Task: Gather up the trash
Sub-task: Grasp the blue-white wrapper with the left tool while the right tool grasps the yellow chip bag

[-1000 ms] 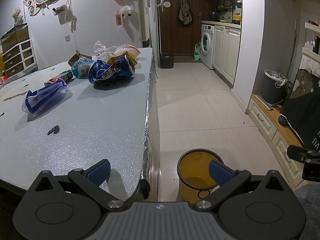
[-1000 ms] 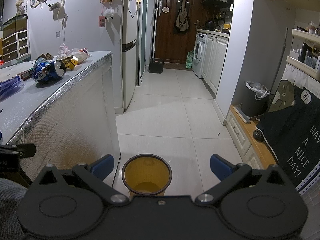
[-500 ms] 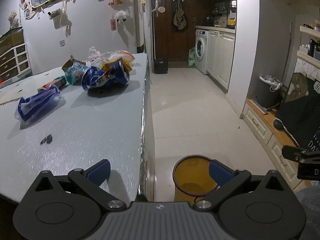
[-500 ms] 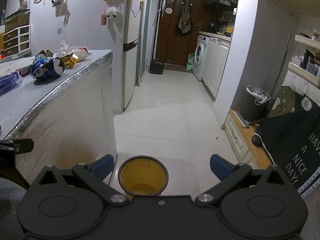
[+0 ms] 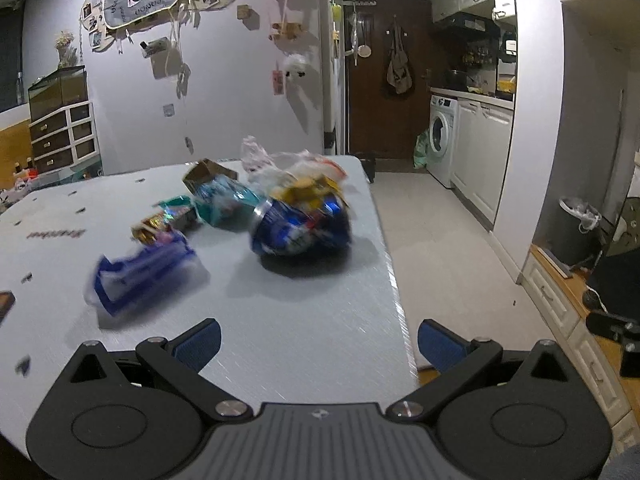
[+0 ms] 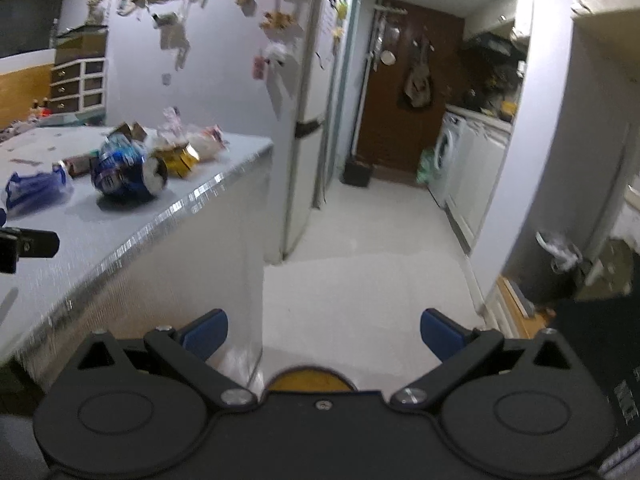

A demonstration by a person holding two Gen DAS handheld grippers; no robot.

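While both views smear with motion blur, I log 2 grippers, each released with jaws spread wide and nothing between them. Left gripper (image 5: pixel 319 342) hovers over the near edge of the grey table (image 5: pixel 304 332). Trash on the table: 1 crushed blue can (image 5: pixel 301 229) near the right edge, 1 blue-and-white wrapper (image 5: pixel 144 276) well left of it, 1 teal packet (image 5: pixel 224 202) behind, 1 small cardboard box (image 5: pixel 206 172), and a clear plastic bag with yellow contents (image 5: pixel 298 178) touching the can's far side. Right gripper (image 6: pixel 323 334) sits off the table above the floor; 1 yellow bin (image 6: pixel 311 380) peeks beneath it.
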